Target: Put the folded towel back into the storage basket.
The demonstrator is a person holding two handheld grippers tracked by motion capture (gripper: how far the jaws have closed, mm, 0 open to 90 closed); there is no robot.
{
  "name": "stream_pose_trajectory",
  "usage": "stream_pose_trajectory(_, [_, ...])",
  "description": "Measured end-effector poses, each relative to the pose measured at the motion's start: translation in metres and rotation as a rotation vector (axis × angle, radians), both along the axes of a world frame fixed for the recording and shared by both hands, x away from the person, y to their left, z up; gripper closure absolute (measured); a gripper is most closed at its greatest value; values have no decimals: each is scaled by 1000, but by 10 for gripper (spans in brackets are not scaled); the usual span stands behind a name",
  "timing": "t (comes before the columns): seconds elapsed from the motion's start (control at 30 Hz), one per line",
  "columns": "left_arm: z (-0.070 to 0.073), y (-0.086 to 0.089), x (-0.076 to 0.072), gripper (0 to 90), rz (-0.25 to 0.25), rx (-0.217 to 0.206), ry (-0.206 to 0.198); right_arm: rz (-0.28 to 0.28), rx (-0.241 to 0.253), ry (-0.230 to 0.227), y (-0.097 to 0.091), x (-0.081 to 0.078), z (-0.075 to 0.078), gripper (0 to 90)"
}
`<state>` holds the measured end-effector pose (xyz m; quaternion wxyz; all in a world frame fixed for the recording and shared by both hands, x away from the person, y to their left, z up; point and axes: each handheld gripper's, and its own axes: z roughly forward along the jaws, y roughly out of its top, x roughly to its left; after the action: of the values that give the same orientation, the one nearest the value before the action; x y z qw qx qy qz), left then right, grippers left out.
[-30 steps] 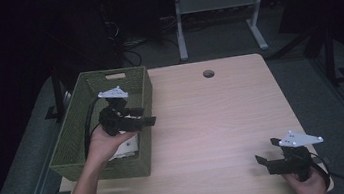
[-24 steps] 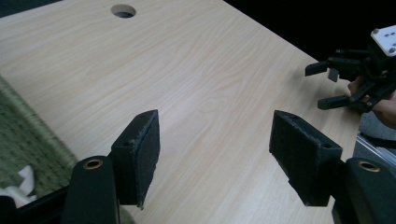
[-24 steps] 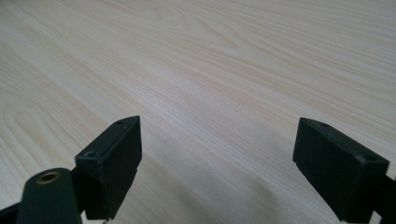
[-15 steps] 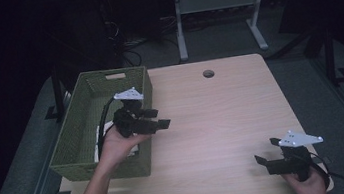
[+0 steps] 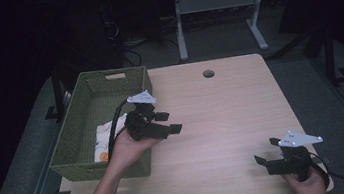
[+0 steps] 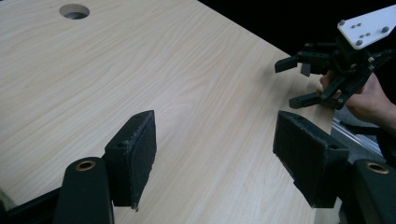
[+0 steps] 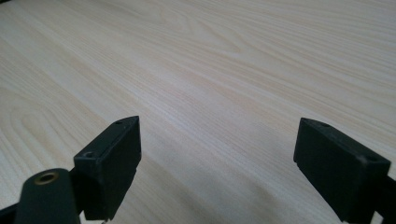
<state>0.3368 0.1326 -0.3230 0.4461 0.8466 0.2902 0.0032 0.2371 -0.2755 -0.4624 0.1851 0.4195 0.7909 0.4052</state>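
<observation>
Left gripper [image 5: 166,123], held in my left hand [image 5: 129,148], hangs over the table [image 5: 223,115] just beside the right wall of the green basket [image 5: 71,135]; its jaws have just been opening and stand wide apart with nothing between them. In the left gripper view the pads [image 6: 133,161] frame bare wood only. Right gripper [image 5: 269,160] sits near the table's front right corner, jaws likewise spread and empty, as the right gripper view confirms [image 7: 215,163].

The white cloth with orange print [image 5: 102,136] lies on the basket floor, near its front right corner, touched by neither gripper.

Step in hand, as I judge it: the left gripper is free of the basket with the cloth deposited or not yet fetched; I cannot tell which. A next move toward the cloth would call for clearing the basket rim, then descending steeply inside.

Open room: the whole tabletop between the grippers is bare apart from the cable hole [image 5: 208,73]. Edges to mind: the basket wall on the left, and the table's front edge close under the right hand [image 5: 305,185].
</observation>
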Motion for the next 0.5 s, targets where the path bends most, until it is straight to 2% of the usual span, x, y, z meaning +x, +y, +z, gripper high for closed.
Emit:
stream_pose_trajectory(0.2, [-3, -6, -1, 287, 3, 5, 0, 0, 2, -3, -1, 0, 0, 146])
stream_pose_trajectory(0.5, [-11, -20, -5, 272, -14, -11, 15, 0, 2, -3, -1, 1, 0, 146])
